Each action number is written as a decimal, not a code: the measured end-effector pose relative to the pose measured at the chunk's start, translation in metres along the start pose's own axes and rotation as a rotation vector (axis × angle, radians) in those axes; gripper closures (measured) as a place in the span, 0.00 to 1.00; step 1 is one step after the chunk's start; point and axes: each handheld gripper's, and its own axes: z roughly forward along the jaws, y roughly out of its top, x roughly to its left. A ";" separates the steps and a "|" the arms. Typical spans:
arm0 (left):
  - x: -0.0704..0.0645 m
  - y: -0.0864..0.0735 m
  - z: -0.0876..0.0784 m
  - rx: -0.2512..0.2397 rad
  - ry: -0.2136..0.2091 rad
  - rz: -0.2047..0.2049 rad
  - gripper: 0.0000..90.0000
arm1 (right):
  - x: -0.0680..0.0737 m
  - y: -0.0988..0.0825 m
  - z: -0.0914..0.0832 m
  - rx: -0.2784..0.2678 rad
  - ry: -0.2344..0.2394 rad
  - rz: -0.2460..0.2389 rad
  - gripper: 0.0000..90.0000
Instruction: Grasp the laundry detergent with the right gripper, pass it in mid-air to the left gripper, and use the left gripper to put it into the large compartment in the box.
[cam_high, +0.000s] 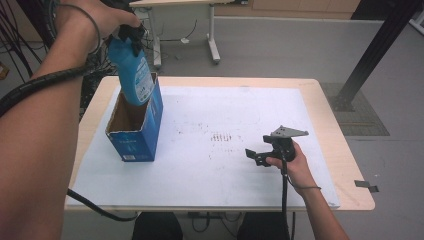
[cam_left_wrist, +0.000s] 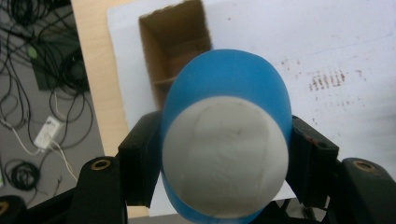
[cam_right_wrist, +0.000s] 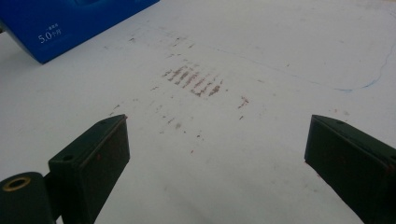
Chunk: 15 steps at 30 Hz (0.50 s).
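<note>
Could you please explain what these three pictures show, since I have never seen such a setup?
A person holds a two-jaw gripper in each hand; there is no robot arm. The high view looks down on a table covered by a white sheet. The left gripper, raised, clamps a blue bottle by its top, its base inside an open blue cardboard box. The left gripper view looks down along the bottle, its white cap nearest, between the jaws. The right gripper rests low with jaws open; its view shows brown smudges on the sheet.

Wooden table (cam_high: 327, 107); white sheet (cam_high: 235, 120); blue box (cam_high: 137, 137)
</note>
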 end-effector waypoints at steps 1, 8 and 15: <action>0.004 0.001 0.004 0.012 0.006 -0.022 0.41 | -0.001 -0.001 -0.001 -0.005 -0.001 0.001 0.07; 0.013 0.006 0.016 0.046 0.051 -0.102 0.42 | -0.003 -0.002 -0.003 -0.006 -0.006 0.009 0.07; 0.019 0.008 0.022 0.048 0.064 -0.160 0.42 | -0.005 -0.006 -0.004 -0.014 -0.011 0.021 0.07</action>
